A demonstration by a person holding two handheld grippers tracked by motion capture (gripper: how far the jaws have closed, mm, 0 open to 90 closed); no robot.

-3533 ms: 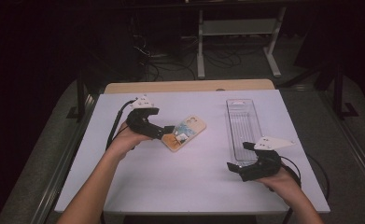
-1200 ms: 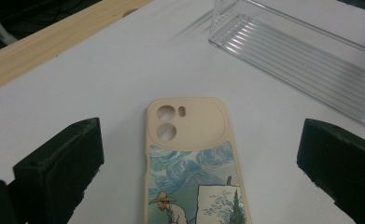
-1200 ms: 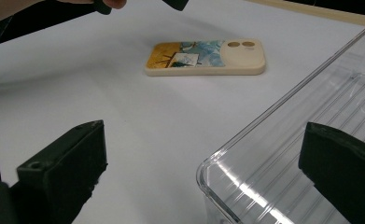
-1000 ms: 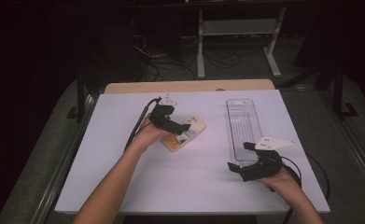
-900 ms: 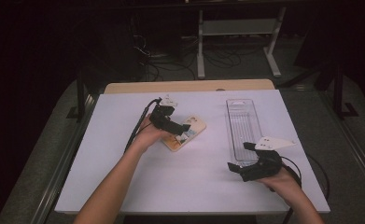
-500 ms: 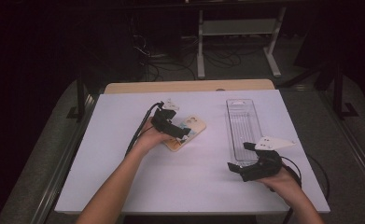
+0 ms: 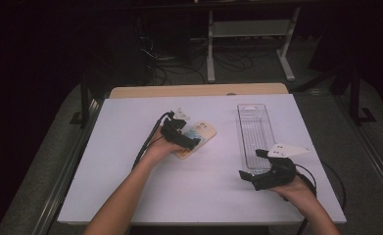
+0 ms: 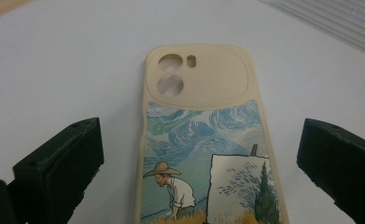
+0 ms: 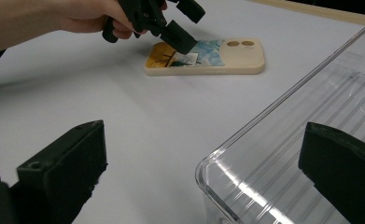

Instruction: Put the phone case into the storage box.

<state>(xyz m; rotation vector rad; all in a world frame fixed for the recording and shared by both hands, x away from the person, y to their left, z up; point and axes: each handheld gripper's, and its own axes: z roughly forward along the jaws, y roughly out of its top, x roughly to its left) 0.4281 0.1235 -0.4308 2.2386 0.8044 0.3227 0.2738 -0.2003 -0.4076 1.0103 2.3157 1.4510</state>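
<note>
A beige phone case (image 7: 202,135) with a painted field scene lies flat on the white table (image 7: 125,122), left of centre. My left gripper (image 7: 191,143) is open and hovers low over the case's near end. In the left gripper view the case (image 8: 203,93) runs up between the two spread jaws of the left gripper (image 8: 201,161), which do not touch it. My right gripper (image 7: 248,177) rests open near the table's front right, at the near end of a clear plastic tray (image 7: 255,128). The right gripper view shows the case (image 9: 227,56) and the left gripper (image 9: 180,35) farther off.
The long clear tray (image 9: 311,130) is empty and lies lengthwise on the right side of the table. A wooden strip (image 7: 199,90) edges the table's far side. Beyond it, in the dark, are a metal stand (image 7: 248,44) and floor cables.
The left gripper moved right from beside the case to over it, then came slightly nearer and lower. The right gripper and tray stayed still.
</note>
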